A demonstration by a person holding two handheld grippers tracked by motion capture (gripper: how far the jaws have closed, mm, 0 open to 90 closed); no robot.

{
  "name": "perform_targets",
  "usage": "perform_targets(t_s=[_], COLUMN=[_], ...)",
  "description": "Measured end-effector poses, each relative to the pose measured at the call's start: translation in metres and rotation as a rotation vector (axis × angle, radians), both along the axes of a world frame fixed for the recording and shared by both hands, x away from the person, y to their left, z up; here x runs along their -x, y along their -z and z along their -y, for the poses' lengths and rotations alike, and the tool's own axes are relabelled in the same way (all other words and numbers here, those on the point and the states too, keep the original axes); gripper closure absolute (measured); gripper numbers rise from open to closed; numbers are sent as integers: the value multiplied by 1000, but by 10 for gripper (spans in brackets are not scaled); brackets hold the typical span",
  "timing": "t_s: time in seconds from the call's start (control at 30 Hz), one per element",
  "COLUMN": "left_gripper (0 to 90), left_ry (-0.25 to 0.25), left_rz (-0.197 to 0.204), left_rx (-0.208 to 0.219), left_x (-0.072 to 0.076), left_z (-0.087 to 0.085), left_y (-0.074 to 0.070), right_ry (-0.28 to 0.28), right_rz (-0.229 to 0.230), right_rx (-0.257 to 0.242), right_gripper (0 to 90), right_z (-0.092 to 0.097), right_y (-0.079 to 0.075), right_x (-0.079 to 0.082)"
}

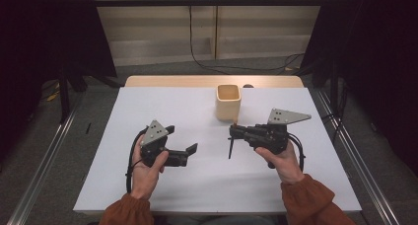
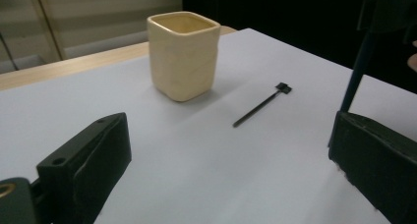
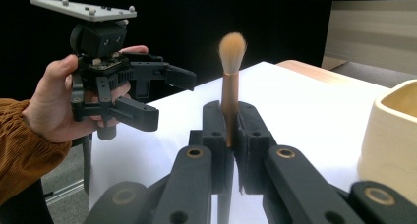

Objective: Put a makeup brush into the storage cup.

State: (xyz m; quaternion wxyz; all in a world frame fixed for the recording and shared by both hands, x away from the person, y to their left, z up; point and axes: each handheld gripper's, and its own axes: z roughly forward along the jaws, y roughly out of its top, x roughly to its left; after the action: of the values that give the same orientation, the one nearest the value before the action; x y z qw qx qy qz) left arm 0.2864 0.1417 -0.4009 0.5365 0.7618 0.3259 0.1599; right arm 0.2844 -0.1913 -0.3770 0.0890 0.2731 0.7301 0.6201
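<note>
White paper covers the table (image 1: 148,185), set before dark curtains and a pale panelled wall, as a person in rust-coloured sleeves works two hand-held grippers over it. At centre is a make-up brush (image 3: 230,81), copper-handled with a soft tan tuft, standing upright in the right gripper (image 3: 231,135), whose jaws are clamped tight on its stem; in the high view its dark lower end hangs down toward the paper just in front of a cream square cup (image 1: 228,102). From the left gripper view, what looks like the brush's thin shadow lies on the sheet near the cup (image 2: 183,54). The left gripper (image 1: 185,141) is held well apart to the other side, jaws spread wide with nothing between them. As far as the views reach inside, the cup holds nothing, though its bottom is hidden. By appearances the brush is lifted and ready for the cup; the next move would call for carrying it over the rim, keeping it upright, and lowering it in before the jaws let go.
</note>
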Motion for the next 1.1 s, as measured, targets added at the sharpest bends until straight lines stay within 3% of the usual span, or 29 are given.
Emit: perform_targets(t_s=[0.1, 0.23, 0.57, 0.63, 0.83, 0.9, 1.1], left_gripper=[23, 23, 27, 27, 26, 25, 23], left_ry=[-5, -17, -44, -56, -26, -42, -88], left_rz=[-6, -15, 14, 20, 25, 39, 19], left_rx=[-9, 16, 14, -5, 1, -23, 10], left_x=[2, 4, 13, 15, 22, 24, 30], left_z=[-7, -17, -40, -43, -52, -56, -69], left_y=[4, 9, 11, 13, 14, 13, 19], right_ry=[8, 20, 47, 48, 61, 66, 96], right_rz=[4, 0, -4, 0, 14, 11, 16], right_rx=[-1, 4, 10, 12, 7, 8, 21], right_gripper=[845, 845, 845, 845, 845, 845, 845], right_z=[3, 6, 12, 13, 17, 19, 24], right_y=[-1, -1, -1, -2, -9, -10, -13], right_x=[0, -1, -4, -5, -9, -10, -15])
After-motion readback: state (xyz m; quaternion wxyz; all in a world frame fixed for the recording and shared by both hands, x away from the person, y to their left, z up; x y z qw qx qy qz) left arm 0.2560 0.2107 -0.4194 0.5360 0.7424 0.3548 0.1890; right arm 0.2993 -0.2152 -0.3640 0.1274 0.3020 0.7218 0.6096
